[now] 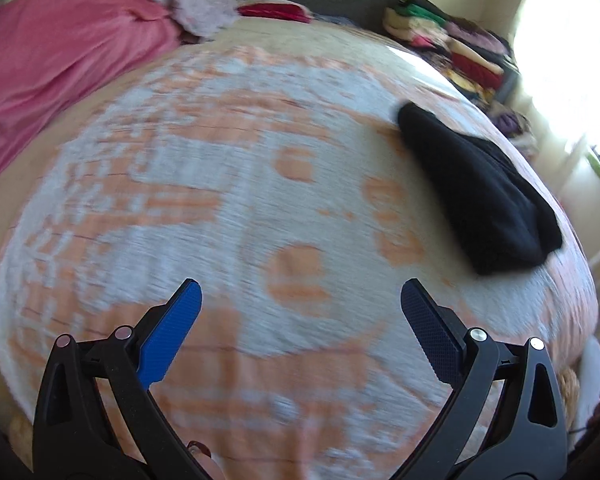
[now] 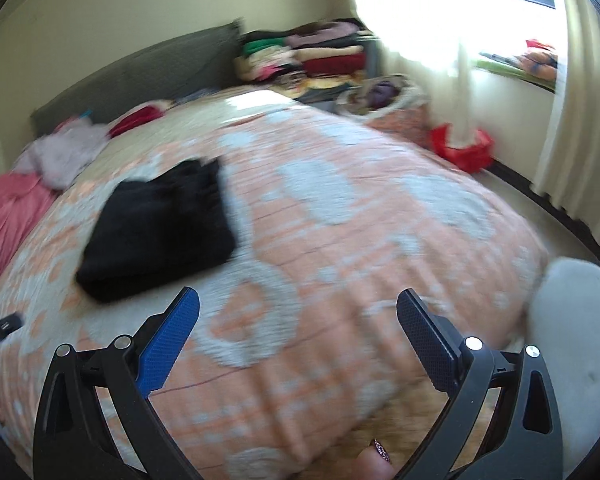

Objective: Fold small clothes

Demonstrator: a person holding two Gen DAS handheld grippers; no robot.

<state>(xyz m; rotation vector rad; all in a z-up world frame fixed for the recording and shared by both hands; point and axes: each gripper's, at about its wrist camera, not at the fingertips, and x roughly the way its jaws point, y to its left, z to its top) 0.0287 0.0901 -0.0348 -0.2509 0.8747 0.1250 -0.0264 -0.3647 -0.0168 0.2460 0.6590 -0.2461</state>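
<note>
A black garment (image 1: 484, 188) lies folded into a compact bundle on the orange-and-white patterned bedspread (image 1: 228, 184). In the left wrist view it sits to the upper right of my left gripper (image 1: 300, 296), which is open and holds nothing. The right wrist view shows the same black garment (image 2: 160, 232) up and to the left of my right gripper (image 2: 298, 302), also open and empty above the bedspread (image 2: 360, 240). Both views are motion-blurred. A fingertip with a painted nail (image 2: 382, 456) shows at the bottom.
A pink blanket (image 1: 48, 76) and a pale lilac garment (image 1: 196, 4) lie at the bed's far left. Stacked folded clothes (image 2: 308, 56) sit beside the grey headboard (image 2: 140, 76). A basket (image 2: 384, 100), a red item (image 2: 464, 148), curtains and a bright window stand to the right. The left gripper's tip (image 2: 0, 330) shows at the left edge.
</note>
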